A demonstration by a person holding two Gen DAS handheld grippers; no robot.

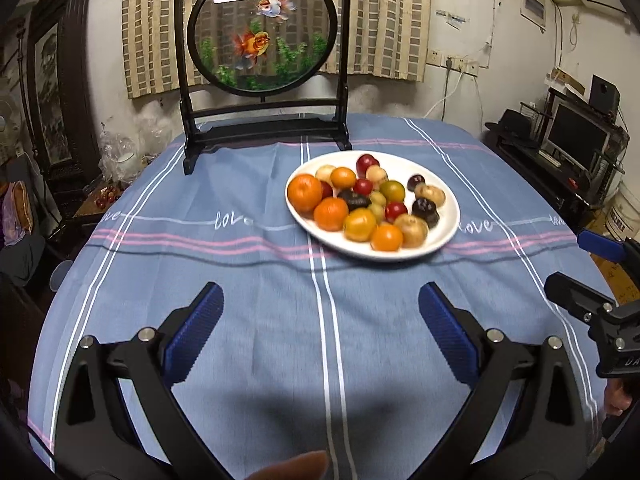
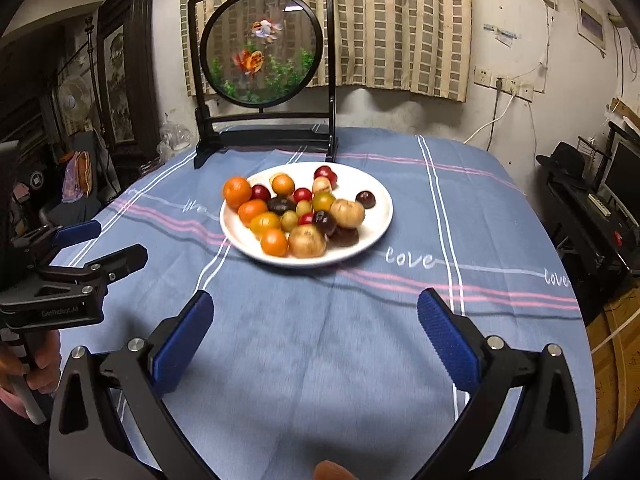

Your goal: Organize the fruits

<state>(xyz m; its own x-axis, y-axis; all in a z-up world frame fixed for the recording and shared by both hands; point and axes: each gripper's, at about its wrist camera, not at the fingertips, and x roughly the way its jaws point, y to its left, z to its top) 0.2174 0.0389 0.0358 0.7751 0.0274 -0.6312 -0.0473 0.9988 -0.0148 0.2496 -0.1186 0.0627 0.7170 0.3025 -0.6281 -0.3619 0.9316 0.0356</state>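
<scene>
A white oval plate (image 1: pixel 450 216) (image 2: pixel 378 216) sits mid-table, piled with small fruits: oranges (image 1: pixel 305 193) (image 2: pixel 237 192), red and dark plums (image 1: pixel 425 209) (image 2: pixel 325 222), and tan-brown round fruits (image 1: pixel 412 230) (image 2: pixel 307 242). My left gripper (image 1: pixel 320 292) hangs open over bare cloth, short of the plate, nothing between its blue pads. My right gripper (image 2: pixel 316 296) is likewise open and empty in front of the plate. Each shows in the other's view: the right gripper (image 1: pixel 578 266) at the right edge, the left gripper (image 2: pixel 120 240) at the left edge.
A blue striped tablecloth (image 1: pixel 240 280) (image 2: pixel 360 360) covers the table. A black-framed round goldfish screen (image 1: pixel 262 40) (image 2: pixel 260 48) stands behind the plate. Dark furniture lies left, a shelf with a monitor (image 1: pixel 576 136) right. A person's fingertip (image 1: pixel 296 468) shows at the bottom edge.
</scene>
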